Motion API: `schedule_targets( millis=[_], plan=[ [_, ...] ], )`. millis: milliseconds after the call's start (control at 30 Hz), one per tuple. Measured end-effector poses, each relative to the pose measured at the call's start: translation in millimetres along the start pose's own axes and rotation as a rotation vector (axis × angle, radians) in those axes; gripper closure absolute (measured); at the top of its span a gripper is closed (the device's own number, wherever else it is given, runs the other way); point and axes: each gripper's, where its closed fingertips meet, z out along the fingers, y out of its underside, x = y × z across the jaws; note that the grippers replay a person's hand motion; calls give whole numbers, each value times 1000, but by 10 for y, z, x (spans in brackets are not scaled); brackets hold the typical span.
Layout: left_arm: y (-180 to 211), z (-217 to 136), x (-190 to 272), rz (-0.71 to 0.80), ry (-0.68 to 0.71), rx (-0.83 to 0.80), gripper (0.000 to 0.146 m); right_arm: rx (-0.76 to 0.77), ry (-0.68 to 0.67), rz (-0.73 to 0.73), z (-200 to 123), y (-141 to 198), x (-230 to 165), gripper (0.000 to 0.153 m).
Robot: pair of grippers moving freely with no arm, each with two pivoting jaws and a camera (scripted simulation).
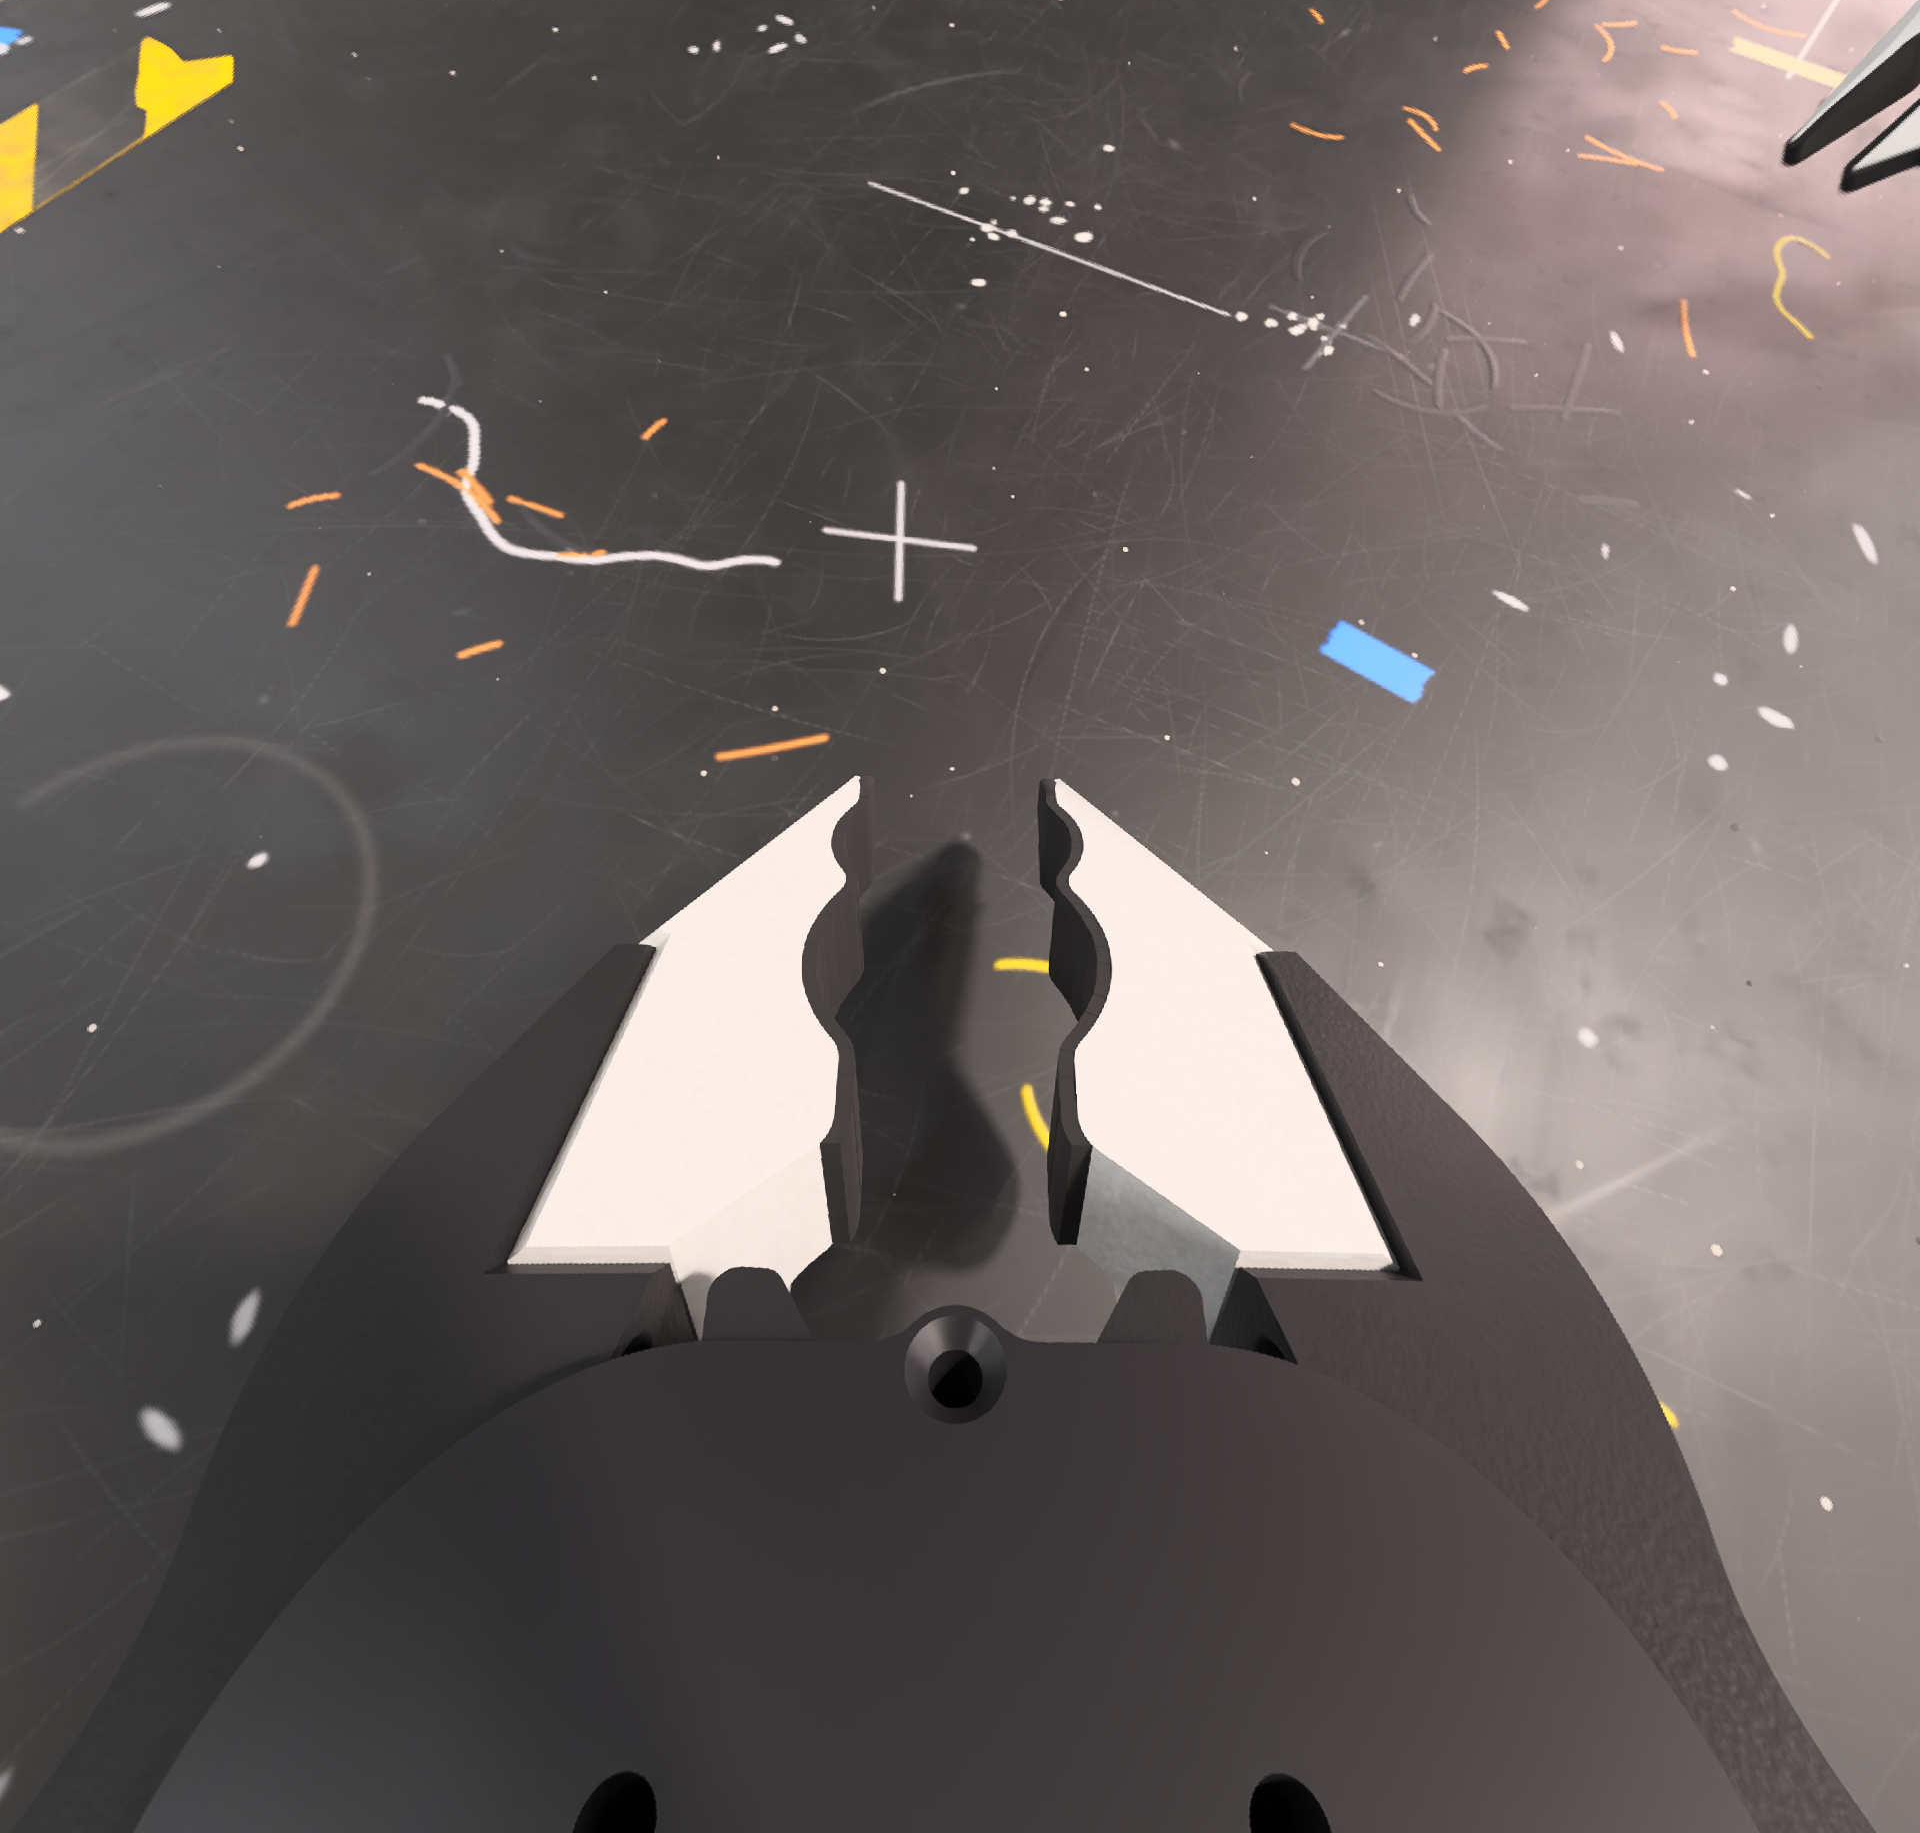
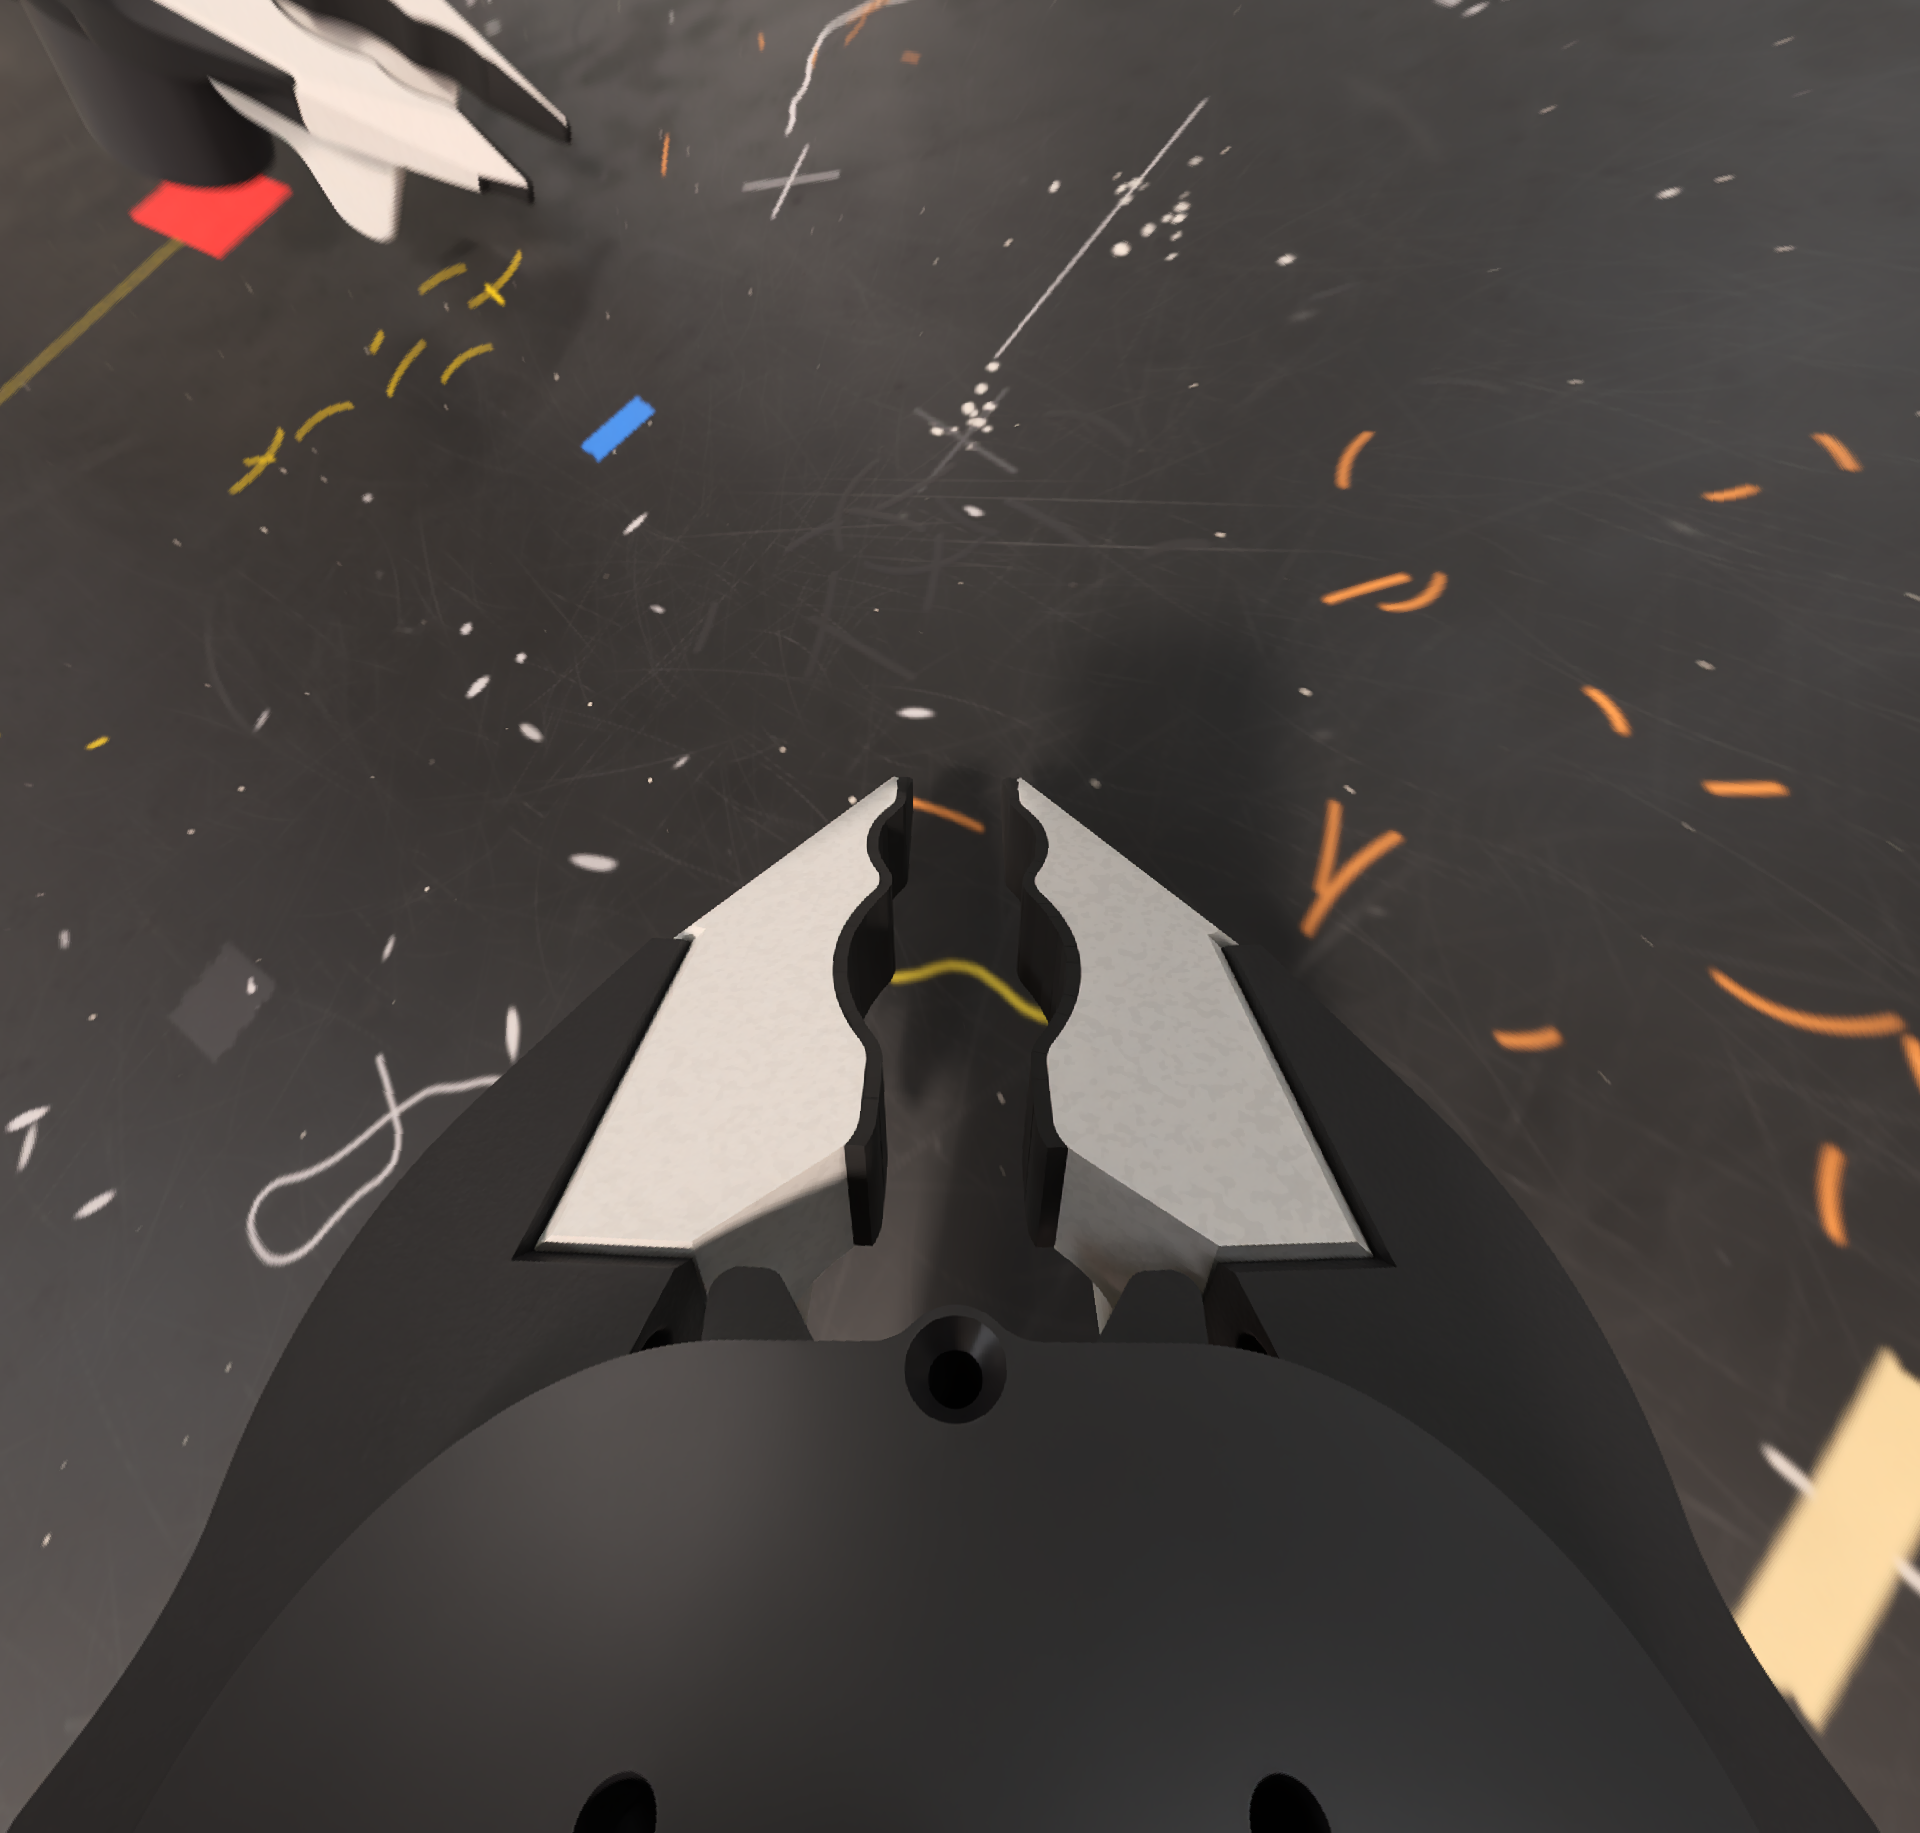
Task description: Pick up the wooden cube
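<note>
No wooden cube shows in either view. In the left wrist view my left gripper hangs over a dark scratched tabletop with its jaws open and nothing between them. In the right wrist view my right gripper hangs over the same tabletop, jaws a little narrower, still apart and empty. The left gripper also shows in the right wrist view at the top left. The right gripper's fingertips show at the top right edge of the left wrist view.
The tabletop bears chalk and paint marks, among them a white cross. Flat on it lie a blue tape piece, also in the right wrist view, a red patch, a cream strip and yellow-black edge tape.
</note>
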Motion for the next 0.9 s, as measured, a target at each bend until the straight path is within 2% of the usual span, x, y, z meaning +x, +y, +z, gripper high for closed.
schedule_targets(
  millis=[300, 600, 733, 833, 900],
  plan=[
    [-132, -137, -76, -57, -18, 138, 113, 189, -50, 21, -606, 102, 136, 135],
    [-129, -129, -184, -125, -56, 133, 112, 322, -93, 37, -1028, 225, 270, 136],
    [-138, -144, -259, -166, -96, 148, 111, 325, -82, 31, -1284, 304, 363, 136],
    [-129, -134, -276, -167, -116, 138, 112, 296, -110, -10, -1633, 260, 407, 136],
    [-118, -120, -275, -159, -122, 123, 112, 255, -24, -32, -1893, 200, 645, 136]
  ],
)
